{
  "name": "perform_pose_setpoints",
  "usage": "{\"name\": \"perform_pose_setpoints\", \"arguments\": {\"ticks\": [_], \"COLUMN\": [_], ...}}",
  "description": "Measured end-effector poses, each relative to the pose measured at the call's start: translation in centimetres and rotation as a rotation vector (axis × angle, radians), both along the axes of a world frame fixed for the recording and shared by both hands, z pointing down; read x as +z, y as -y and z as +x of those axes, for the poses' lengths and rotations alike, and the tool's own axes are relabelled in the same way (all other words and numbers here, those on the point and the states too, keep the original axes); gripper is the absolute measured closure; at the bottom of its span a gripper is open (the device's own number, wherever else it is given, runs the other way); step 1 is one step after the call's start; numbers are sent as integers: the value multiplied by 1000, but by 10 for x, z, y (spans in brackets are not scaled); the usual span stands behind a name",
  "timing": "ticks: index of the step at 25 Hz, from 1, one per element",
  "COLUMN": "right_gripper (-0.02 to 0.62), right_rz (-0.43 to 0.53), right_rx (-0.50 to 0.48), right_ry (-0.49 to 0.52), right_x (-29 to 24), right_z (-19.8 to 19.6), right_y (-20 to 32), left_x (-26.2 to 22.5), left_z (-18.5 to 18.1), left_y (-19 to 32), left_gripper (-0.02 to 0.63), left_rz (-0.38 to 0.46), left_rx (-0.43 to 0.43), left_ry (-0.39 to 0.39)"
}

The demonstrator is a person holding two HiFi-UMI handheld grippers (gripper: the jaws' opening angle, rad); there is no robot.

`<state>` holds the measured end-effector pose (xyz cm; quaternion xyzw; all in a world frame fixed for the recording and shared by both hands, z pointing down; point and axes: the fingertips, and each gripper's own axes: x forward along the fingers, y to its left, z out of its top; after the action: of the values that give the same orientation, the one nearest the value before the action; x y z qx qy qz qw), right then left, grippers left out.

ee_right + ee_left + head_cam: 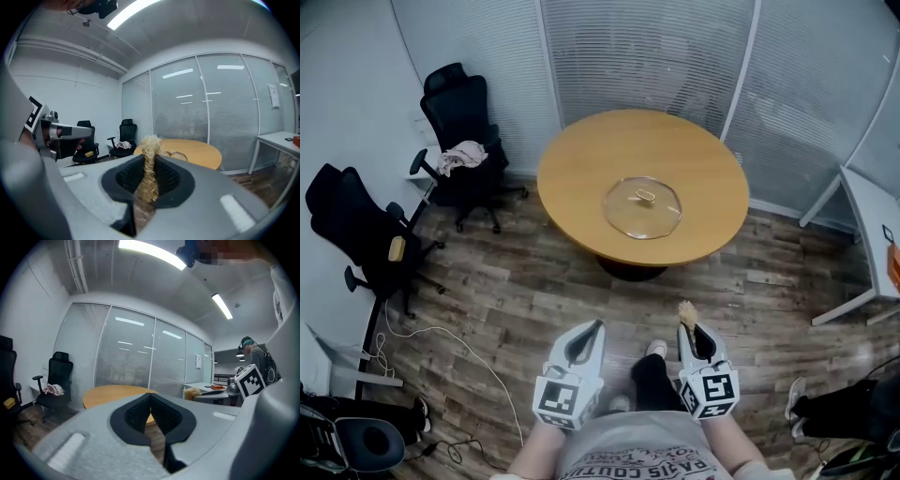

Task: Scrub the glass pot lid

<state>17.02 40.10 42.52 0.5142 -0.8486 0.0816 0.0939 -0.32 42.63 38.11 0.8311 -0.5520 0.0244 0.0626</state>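
A clear glass pot lid (642, 207) with a small knob lies flat on the round wooden table (581, 159); in the right gripper view the lid (174, 154) shows far off on the table (199, 151). My right gripper (688, 327) is shut on a straw-coloured fibre scrubber (149, 168), whose tuft (685, 310) sticks out past the jaws. My left gripper (589, 331) is shut with nothing in it; its black pads (140, 413) meet at the tip. Both grippers hang low near my body, well short of the table.
Two black office chairs (461, 141) (358, 230) stand at the left, one with a cloth (463, 155) on its seat. A white desk (874, 225) is at the right. Glass partition walls with blinds stand behind the table. A cable (441, 342) runs across the wooden floor.
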Motion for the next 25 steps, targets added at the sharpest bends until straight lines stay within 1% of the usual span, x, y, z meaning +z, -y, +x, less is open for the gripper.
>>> {"name": "perform_pose_setpoints", "arguments": {"ticks": [5,10,15,18,22,25], "right_gripper": [535,535,535,535,535,535], "right_rz": [-8,-11,-33,-49,-62,-75], "right_rx": [-10,-24,-31,-39,-51,-57], "right_ry": [10,5,-2,-11,-13,-14], "right_x": [6,11,21,24,27,33], "right_z": [-7,-3,7,14,27,40], "right_y": [46,115,205,260,322,363], "left_x": [8,16,23,21,19,20], "left_z": [-8,-4,3,13,27,40], "left_y": [44,109,195,250,317,357], "left_gripper": [600,600,600,600,600,600], "left_rz": [-22,-35,-58,-69,-65,-59], "left_rx": [-19,-33,-51,-45,-46,-44], "left_ry": [-2,10,12,4,5,13]}}
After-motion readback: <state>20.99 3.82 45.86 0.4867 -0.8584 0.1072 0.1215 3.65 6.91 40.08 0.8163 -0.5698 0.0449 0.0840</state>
